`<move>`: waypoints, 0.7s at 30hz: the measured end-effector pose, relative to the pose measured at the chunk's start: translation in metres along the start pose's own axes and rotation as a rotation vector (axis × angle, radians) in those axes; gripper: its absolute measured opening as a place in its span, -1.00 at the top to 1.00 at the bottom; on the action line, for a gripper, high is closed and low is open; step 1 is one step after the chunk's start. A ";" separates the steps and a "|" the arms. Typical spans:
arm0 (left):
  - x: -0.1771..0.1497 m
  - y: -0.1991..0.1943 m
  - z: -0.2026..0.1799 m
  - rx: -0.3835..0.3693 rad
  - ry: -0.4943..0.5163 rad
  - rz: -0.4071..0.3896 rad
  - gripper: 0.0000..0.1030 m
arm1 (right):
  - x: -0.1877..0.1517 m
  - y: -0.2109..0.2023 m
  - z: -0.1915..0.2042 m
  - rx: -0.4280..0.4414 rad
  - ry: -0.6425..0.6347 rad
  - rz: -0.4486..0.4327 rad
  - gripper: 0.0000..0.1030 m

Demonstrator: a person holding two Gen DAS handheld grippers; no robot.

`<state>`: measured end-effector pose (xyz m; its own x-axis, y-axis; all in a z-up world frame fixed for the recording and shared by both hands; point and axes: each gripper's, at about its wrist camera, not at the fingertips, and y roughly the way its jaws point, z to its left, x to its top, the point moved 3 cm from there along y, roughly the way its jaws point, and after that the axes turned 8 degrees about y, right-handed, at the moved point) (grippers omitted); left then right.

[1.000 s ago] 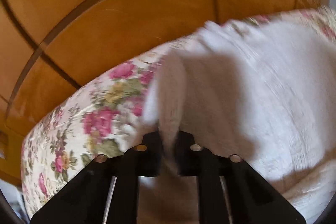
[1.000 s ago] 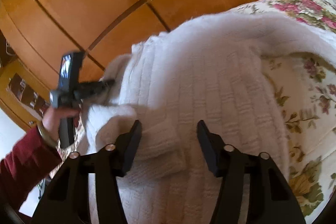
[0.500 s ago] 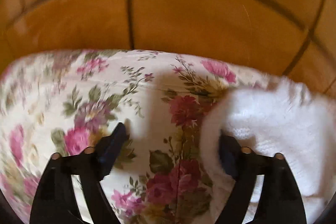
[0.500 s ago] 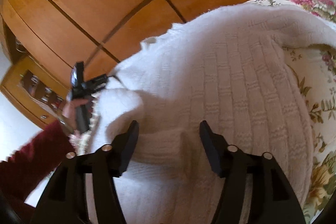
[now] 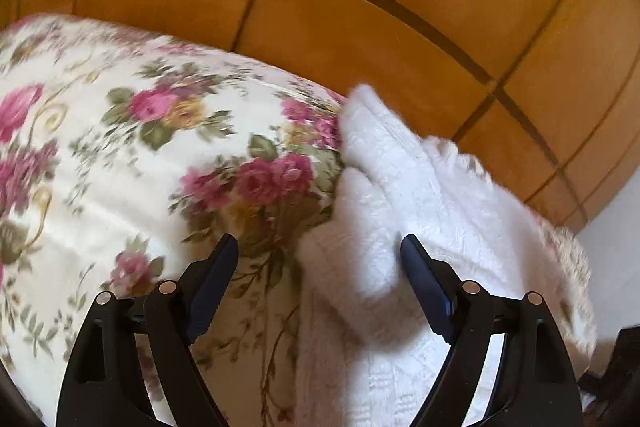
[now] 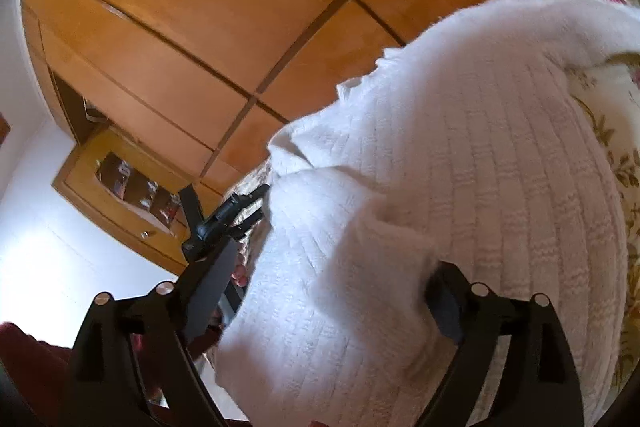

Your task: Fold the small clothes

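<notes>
A white knitted sweater (image 6: 460, 187) lies on a floral bedspread (image 5: 132, 155). In the left wrist view its folded edge (image 5: 384, 195) lies at the right, between and beyond the fingers. My left gripper (image 5: 320, 267) is open and holds nothing, its right finger beside the sweater's edge. My right gripper (image 6: 324, 287) is open wide over the sweater, a folded-over sleeve or flap between its fingers, not gripped. The left gripper also shows in the right wrist view (image 6: 228, 215), at the sweater's left edge.
A wooden panelled wardrobe (image 6: 208, 27) stands behind the bed. A wooden shelf unit (image 6: 132, 187) stands against a white wall at the left. The bedspread's edge (image 5: 240, 67) runs close to the wardrobe. A person's red sleeve (image 6: 28, 359) is at the lower left.
My left gripper has let go of the sweater's edge and opened, then swung back to face that edge. My right gripper stayed open and moved in closer over the sweater.
</notes>
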<state>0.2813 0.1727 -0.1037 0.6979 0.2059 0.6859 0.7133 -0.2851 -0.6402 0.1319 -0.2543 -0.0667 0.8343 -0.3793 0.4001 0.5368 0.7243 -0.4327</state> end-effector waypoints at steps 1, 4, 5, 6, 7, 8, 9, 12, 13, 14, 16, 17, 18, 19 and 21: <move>-0.001 0.002 0.001 0.012 0.004 0.018 -0.59 | -0.001 0.006 -0.002 -0.056 -0.008 0.009 -0.60; -0.004 0.006 -0.007 0.051 0.030 0.069 -0.60 | 0.003 0.039 -0.022 -0.277 0.043 0.086 0.78; -0.005 0.008 -0.006 0.073 0.041 0.083 -0.57 | 0.009 0.046 -0.022 -0.298 0.042 0.094 0.86; -0.004 0.007 -0.010 0.103 0.058 0.080 -0.29 | 0.016 0.049 -0.017 -0.299 0.028 0.084 0.86; -0.005 0.006 -0.014 0.116 0.086 0.079 0.01 | 0.026 0.049 -0.007 -0.312 -0.011 0.058 0.87; -0.006 0.009 -0.023 0.112 0.137 0.098 0.47 | 0.039 0.044 0.010 -0.327 -0.083 0.003 0.87; -0.008 0.008 -0.029 0.129 0.168 0.099 0.55 | 0.050 0.037 0.026 -0.322 -0.140 -0.048 0.87; -0.017 -0.008 -0.042 0.135 0.158 0.040 0.67 | 0.078 0.011 0.060 -0.283 -0.244 -0.205 0.88; -0.019 -0.011 -0.040 0.120 0.124 0.030 0.67 | 0.083 0.007 0.062 -0.276 -0.254 -0.233 0.88; -0.022 -0.013 -0.036 0.118 0.090 0.020 0.67 | 0.086 0.008 0.058 -0.294 -0.258 -0.237 0.88; -0.026 -0.014 -0.030 0.083 0.036 0.005 0.61 | 0.087 0.030 0.033 -0.388 -0.269 -0.180 0.88; -0.026 -0.013 -0.026 0.064 0.012 0.018 0.28 | 0.086 0.040 0.021 -0.429 -0.267 -0.150 0.88; -0.025 -0.013 -0.023 0.075 -0.001 0.026 -0.30 | 0.084 0.050 0.000 -0.466 -0.247 -0.093 0.88; -0.021 -0.015 -0.020 0.082 -0.015 0.017 -0.45 | 0.079 0.059 -0.019 -0.482 -0.219 -0.048 0.87; -0.009 -0.023 -0.019 0.056 -0.032 -0.036 -0.52 | 0.069 0.061 -0.040 -0.483 -0.200 -0.041 0.86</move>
<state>0.2574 0.1599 -0.0888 0.6726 0.2449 0.6983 0.7400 -0.2239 -0.6342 0.2273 -0.2592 -0.0981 0.7965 -0.2502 0.5505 0.6046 0.3449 -0.7180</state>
